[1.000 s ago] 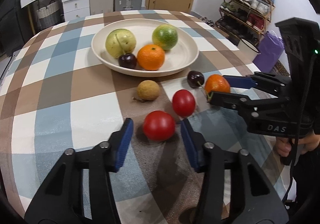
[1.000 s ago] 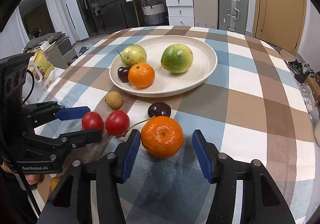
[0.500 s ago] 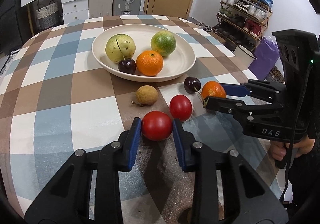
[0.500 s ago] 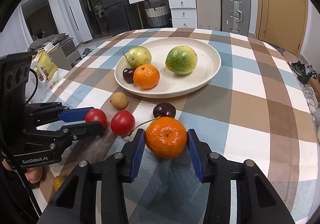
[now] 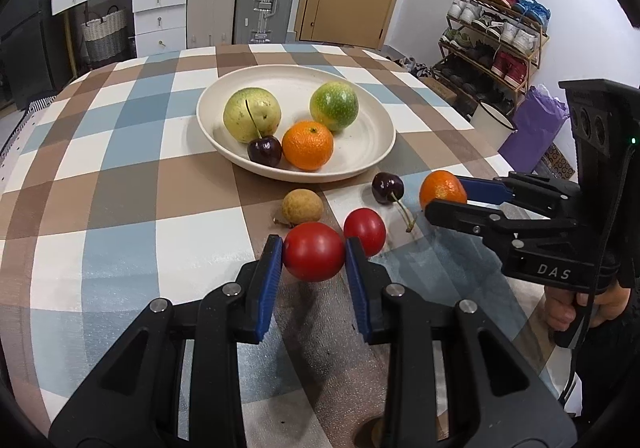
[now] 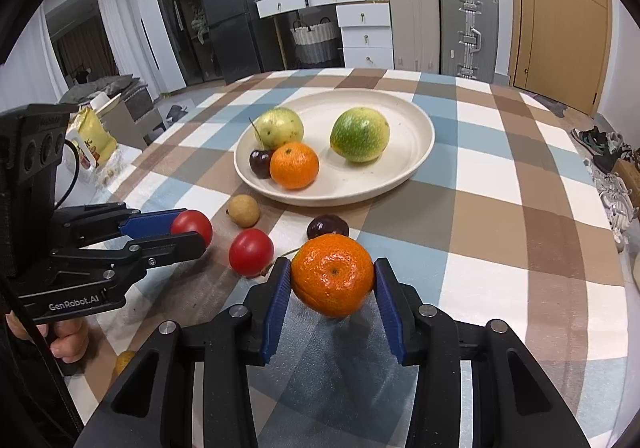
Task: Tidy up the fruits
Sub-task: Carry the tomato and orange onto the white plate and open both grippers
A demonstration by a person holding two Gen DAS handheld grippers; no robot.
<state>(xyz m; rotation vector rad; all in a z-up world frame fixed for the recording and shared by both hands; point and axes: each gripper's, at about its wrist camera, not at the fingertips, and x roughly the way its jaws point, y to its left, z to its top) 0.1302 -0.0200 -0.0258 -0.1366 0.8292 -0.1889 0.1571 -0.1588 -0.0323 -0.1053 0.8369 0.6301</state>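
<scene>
Your left gripper [image 5: 314, 262] has just closed and clasps a red tomato [image 5: 314, 256] on the checked tabletop [image 5: 120, 208]; a second tomato [image 5: 365, 226] lies beside it. Your right gripper [image 6: 332, 282] has likewise closed, its fingers [image 6: 278, 288] gripping a mandarin [image 6: 332, 274] in front of the fruit plate [image 6: 416, 152].

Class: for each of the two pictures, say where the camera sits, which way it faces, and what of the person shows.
Left wrist: on the left gripper, facing the cream plate; it clamps a red tomato.
Right wrist: on the right gripper, facing likewise; it clamps an orange mandarin.
Shared: both show the other gripper and the hand holding it.
</scene>
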